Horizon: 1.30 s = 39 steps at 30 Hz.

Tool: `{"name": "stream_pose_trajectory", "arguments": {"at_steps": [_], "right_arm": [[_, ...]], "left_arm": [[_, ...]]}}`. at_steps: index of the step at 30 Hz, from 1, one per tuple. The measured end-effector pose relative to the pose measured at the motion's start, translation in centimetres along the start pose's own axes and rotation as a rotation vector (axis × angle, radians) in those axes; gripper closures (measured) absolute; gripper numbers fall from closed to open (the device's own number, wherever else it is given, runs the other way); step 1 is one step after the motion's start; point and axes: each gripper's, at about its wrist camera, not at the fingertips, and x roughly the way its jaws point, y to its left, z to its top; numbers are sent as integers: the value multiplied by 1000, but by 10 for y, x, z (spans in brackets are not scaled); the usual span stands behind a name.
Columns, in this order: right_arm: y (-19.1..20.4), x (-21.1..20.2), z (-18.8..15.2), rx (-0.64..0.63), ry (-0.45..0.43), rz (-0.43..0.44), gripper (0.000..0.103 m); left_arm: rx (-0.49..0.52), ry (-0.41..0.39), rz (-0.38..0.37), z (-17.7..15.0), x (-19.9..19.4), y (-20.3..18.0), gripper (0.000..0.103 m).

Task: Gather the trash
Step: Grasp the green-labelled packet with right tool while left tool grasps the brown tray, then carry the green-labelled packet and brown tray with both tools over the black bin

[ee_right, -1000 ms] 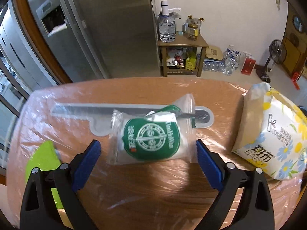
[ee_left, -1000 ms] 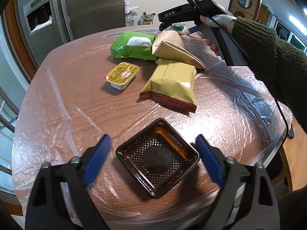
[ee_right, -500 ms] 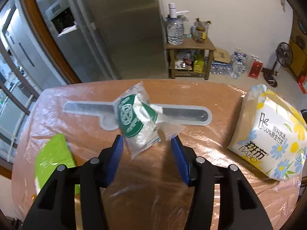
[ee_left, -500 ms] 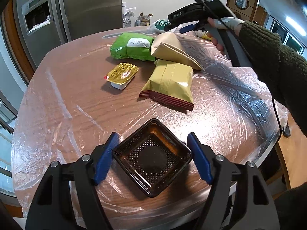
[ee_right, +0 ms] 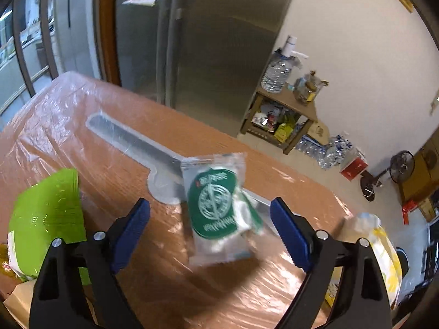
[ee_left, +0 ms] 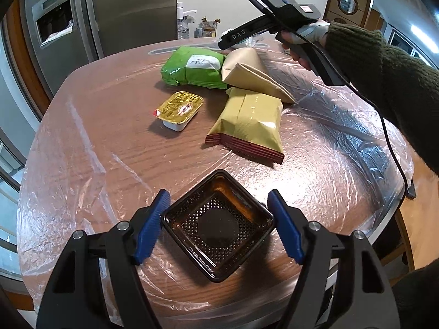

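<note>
Left gripper point(ee_left: 218, 229) half-open around dark square plastic tray point(ee_left: 218, 226), pads not clearly touching; right gripper point(ee_right: 210, 231) wide open, clear sachet with green round label point(ee_right: 219, 211) blurred between fingers, probably loose; green pouch point(ee_left: 193, 67), gold packets, small foil-lidded tub point(ee_left: 178, 109) uncollected on film-covered table point(ee_left: 82, 137).

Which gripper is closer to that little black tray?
Left. The left gripper straddles the black tray at the table's near edge; the right gripper is far across the table by the green-labelled packet.
</note>
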Motion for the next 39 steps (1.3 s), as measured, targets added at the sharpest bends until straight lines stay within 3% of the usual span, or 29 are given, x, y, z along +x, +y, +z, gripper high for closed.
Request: {"name": "stream_pose_trajectory", "arguments": {"at_steps": [1,3,4,24,39], "right_arm": [[-1,3,1,9,16,11,39],[-4,4,4,37,22,68,50],[-4,2,4,37,16,51,63],[-11,-50,-43,184,-65,237,64],[-3,-156,-152,197,-123,274,64]], "left_arm": [[-3,0,0,0,-1,1,29],[-11,-6,0,-1,-2,2,30],[-16,-6,-4,0,-2,2,30],[-36,-28,-39,4,-8,17,31],[-12,-69,-23,0,-25,14,32]]}}
